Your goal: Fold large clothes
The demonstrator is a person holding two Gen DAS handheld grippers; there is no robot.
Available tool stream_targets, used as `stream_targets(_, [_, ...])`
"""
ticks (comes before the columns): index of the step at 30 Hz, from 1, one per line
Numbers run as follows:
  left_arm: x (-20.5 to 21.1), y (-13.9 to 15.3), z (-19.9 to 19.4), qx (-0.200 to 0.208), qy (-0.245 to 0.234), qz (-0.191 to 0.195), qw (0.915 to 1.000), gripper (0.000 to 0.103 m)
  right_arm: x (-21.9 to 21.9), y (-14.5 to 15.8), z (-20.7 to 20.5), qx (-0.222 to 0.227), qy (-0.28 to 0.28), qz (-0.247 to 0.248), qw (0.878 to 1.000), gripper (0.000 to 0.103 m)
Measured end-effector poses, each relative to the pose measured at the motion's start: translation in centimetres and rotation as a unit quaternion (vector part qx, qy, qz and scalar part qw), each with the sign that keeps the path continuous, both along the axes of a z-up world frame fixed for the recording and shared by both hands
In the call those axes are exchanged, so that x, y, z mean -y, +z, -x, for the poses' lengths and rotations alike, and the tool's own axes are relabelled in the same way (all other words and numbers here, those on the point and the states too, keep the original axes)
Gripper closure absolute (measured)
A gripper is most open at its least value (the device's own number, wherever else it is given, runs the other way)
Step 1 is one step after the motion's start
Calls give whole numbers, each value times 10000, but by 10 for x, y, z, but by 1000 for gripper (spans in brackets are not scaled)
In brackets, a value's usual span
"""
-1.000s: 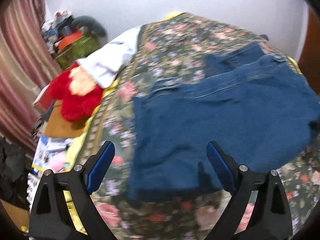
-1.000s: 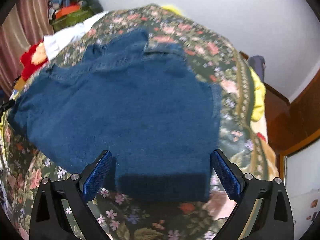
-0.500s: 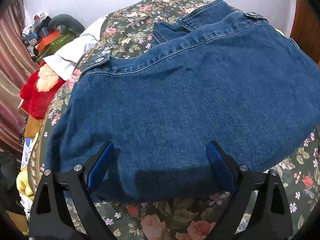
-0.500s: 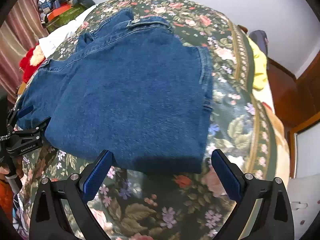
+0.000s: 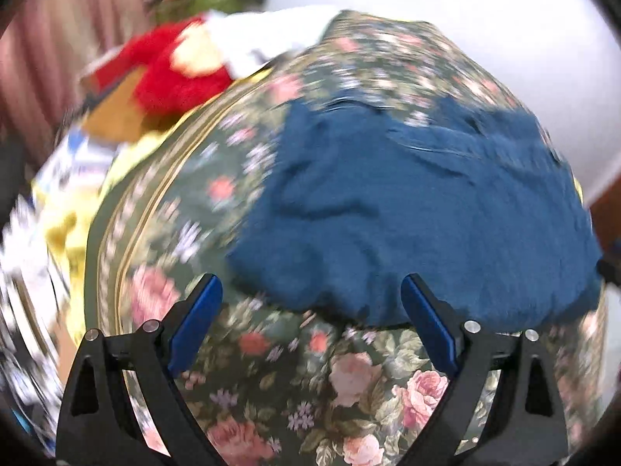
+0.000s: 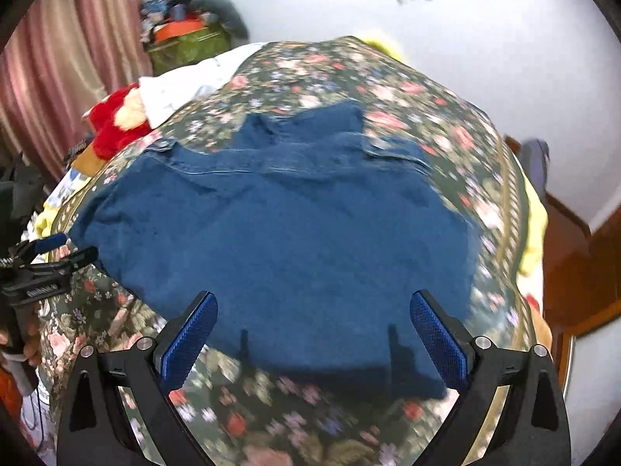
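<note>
A blue denim jacket [image 6: 295, 240] lies folded on a floral bedspread [image 6: 438, 116], collar toward the far wall. In the left wrist view the denim jacket [image 5: 419, 209] sits ahead and to the right, blurred. My left gripper [image 5: 310, 310] is open, held above the bedspread just short of the jacket's near-left edge, with nothing between its fingers. My right gripper [image 6: 312, 322] is open too, hovering over the jacket's near hem. The left gripper [image 6: 58, 248] also shows at the left edge of the right wrist view, beside the jacket's left corner.
A red plush toy [image 6: 116, 116] and white cloth [image 6: 186, 81] lie at the bed's far left, by a pink curtain [image 6: 77, 46] and a cluttered green box [image 6: 186, 42]. Yellow fabric [image 6: 537, 213] hangs off the right side near wooden furniture [image 6: 582, 264].
Both grippers have pulled back and risen from the jacket, so it looks smaller and farther away. The left wrist view has swung left and is motion-blurred. Both stayed open.
</note>
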State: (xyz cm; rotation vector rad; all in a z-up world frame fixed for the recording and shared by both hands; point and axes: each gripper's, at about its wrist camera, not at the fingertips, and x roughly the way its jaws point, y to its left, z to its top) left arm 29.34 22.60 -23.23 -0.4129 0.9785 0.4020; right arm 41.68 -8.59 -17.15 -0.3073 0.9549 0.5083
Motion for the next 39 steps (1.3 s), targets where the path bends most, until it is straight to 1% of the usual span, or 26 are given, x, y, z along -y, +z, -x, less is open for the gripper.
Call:
stream_targets(2, [-8, -9, 6, -74, 163, 194, 9997, 9, -19, -8, -3, -16, 154, 123, 9998, 4])
stream_targets(4, [-11, -17, 10, -112, 227, 393, 9989, 9, -34, -21, -6, -114, 257, 250, 9993, 4])
stream_targets(6, [-11, -28, 11, -69, 222, 855, 9961, 9, -46, -37, -11, -268, 286, 357, 9986, 4])
stream_targets(7, [-12, -32, 12, -14, 186, 1146, 9932, 9, -51, -47, -14, -382, 304, 397, 9980, 4])
stream_targets(8, [-11, -37, 10, 87, 152, 1543, 9879, 9, -55, -55, -16, -492, 317, 443, 9973, 4])
stream_targets(10, [-11, -45, 8, 188, 223, 2034, 9787, 11, -59, -72, -19, -645, 305, 596, 9957, 4])
stream_targets(12, [-12, -55, 3, 272, 355, 2510, 9669, 13, -60, -77, -20, -538, 336, 635, 9960, 1])
stream_targets(14, [-13, -65, -2, 318, 477, 2944, 9540, 14, -59, -78, -20, -541, 370, 602, 9960, 1])
stream_targets(17, [-11, -79, -9, 302, 673, 3263, 9424, 14, -57, -78, -22, -619, 435, 559, 9956, 0])
stream_targets(18, [-10, -83, -11, 283, 716, 3314, 9404, 15, -56, -79, -22, -621, 457, 552, 9955, 0])
stream_targets(20, [-11, -92, -17, 262, 822, 3362, 9378, 17, -55, -79, -21, -602, 490, 529, 9956, 0])
stream_targets(22, [-10, -96, -19, 378, 907, 3350, 9371, 17, -55, -78, -20, -568, 509, 507, 9958, 0])
stream_targets(24, [-6, -95, -26, 493, 848, 3179, 9430, 17, -55, -79, -19, -540, 529, 490, 9959, 0])
stream_targets(25, [-4, -95, -30, 533, 821, 3114, 9452, 21, -55, -79, -19, -533, 541, 483, 9959, 0])
stream_targets(26, [-2, -94, -34, 561, 822, 3032, 9477, 30, -55, -79, -18, -530, 552, 478, 9959, 0])
stream_targets(27, [0, -93, -39, 526, 849, 2918, 9512, 31, -55, -79, -19, -531, 560, 475, 9959, 0])
stream_targets(31, [3, -93, -60, 585, 1019, 2662, 9567, 32, -53, -79, -19, -549, 598, 465, 9956, 0])
stream_targets(34, [3, -92, -65, 650, 1208, 2532, 9576, 33, -53, -79, -19, -546, 608, 460, 9956, 0])
stream_targets(36, [6, -88, -70, 638, 1295, 2247, 9637, 40, -53, -79, -18, -536, 617, 456, 9956, 0])
stream_targets(38, [12, -80, -75, 566, 1258, 1771, 9745, 51, -54, -79, -18, -535, 626, 460, 9955, 0])
stream_targets(39, [16, -75, -77, 571, 1208, 1553, 9788, 54, -54, -79, -18, -539, 628, 463, 9955, 0])
